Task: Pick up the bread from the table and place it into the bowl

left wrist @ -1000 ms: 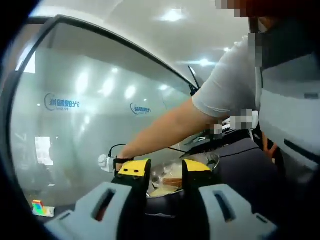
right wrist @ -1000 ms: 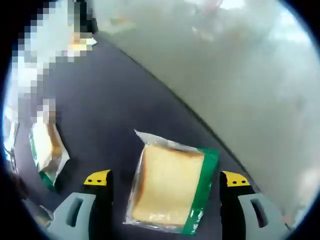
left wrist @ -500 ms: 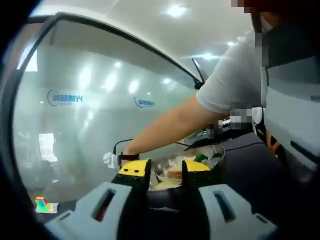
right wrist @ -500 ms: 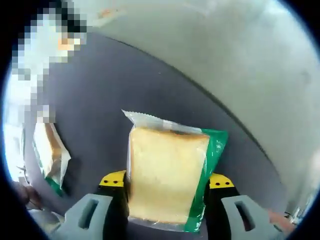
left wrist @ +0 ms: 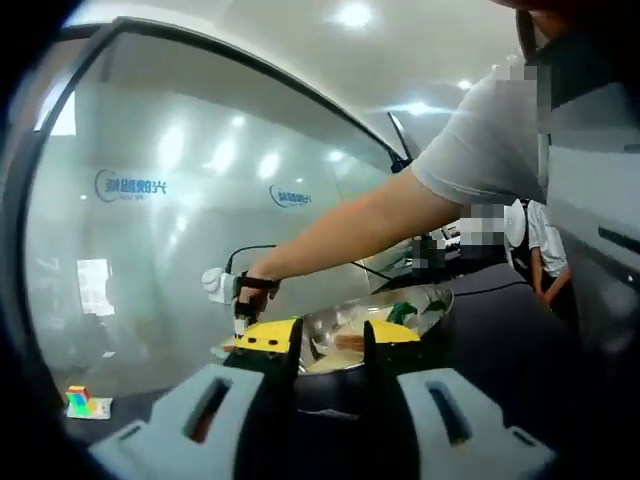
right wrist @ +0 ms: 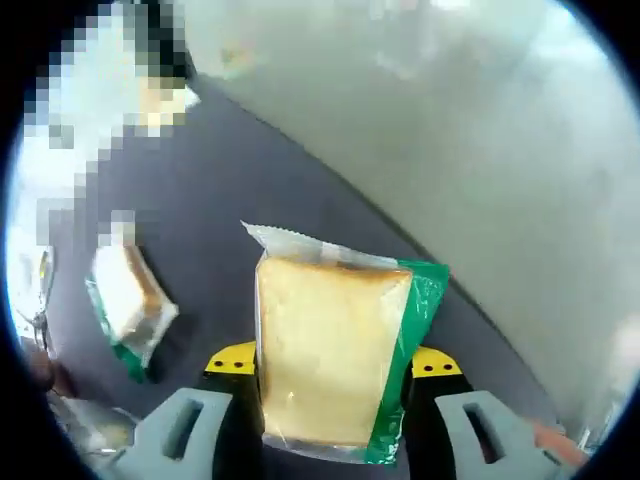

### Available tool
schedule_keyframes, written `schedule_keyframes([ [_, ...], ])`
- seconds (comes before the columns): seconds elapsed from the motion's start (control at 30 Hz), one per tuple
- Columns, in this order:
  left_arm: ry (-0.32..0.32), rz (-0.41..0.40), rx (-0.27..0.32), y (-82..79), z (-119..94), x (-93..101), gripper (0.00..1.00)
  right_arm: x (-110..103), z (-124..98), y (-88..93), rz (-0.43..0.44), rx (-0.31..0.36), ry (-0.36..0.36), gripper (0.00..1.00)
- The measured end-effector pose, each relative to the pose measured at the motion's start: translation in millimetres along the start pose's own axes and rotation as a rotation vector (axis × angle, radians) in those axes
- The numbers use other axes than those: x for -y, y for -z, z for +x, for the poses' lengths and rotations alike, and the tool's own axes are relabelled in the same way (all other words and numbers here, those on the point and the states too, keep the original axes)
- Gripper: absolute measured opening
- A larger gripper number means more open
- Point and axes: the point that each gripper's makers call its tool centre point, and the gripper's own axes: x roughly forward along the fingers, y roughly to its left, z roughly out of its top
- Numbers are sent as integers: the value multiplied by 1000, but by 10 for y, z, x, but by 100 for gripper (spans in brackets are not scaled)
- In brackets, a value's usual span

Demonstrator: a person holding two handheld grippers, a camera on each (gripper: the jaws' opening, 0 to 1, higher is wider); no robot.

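1. The bowl [left wrist: 405, 312] in the left gripper view is partly hidden behind the left gripper [left wrist: 330, 338]; its contents are too blurred to name.
2. The bread [right wrist: 335, 350] hides the right gripper's [right wrist: 332, 362] inner jaw faces.
3. A second bread packet [right wrist: 128, 305] near the table's [right wrist: 260, 200] edge is blurred.

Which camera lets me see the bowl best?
The left gripper view. The shiny metal bowl sits just past the left gripper, with food inside. The right gripper view looks at packaged bread held in the right gripper instead.

Unreadable blue logos [left wrist: 132, 186] on glass wall [left wrist: 200, 240]
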Motion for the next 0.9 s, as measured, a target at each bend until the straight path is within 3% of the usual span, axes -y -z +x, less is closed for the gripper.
schedule_keyframes([
  [0.17,-11,-25,46,-72,-22,-45,19,-352,-997,-152,-138,151,3,49],
  [0.33,-21,-38,99,-181,-63,-94,20,-1045,-1789,317,-383,172,-1,49],
  [0.4,-25,-42,104,-194,-67,-106,20,-1156,-1975,471,-379,164,16,50],
  [0.43,-24,-41,108,-203,-68,-104,20,-1230,-2034,577,-417,152,11,50],
  [0.57,-2,-43,118,-216,-49,-37,20,-1560,-2041,1155,-524,37,-58,50],
  [0.7,22,-34,107,-181,-9,43,20,-1745,-1811,1632,-587,-68,-115,50],
  [0.9,37,-20,83,-120,11,82,20,-1817,-1328,1971,-618,-146,-153,51],
])
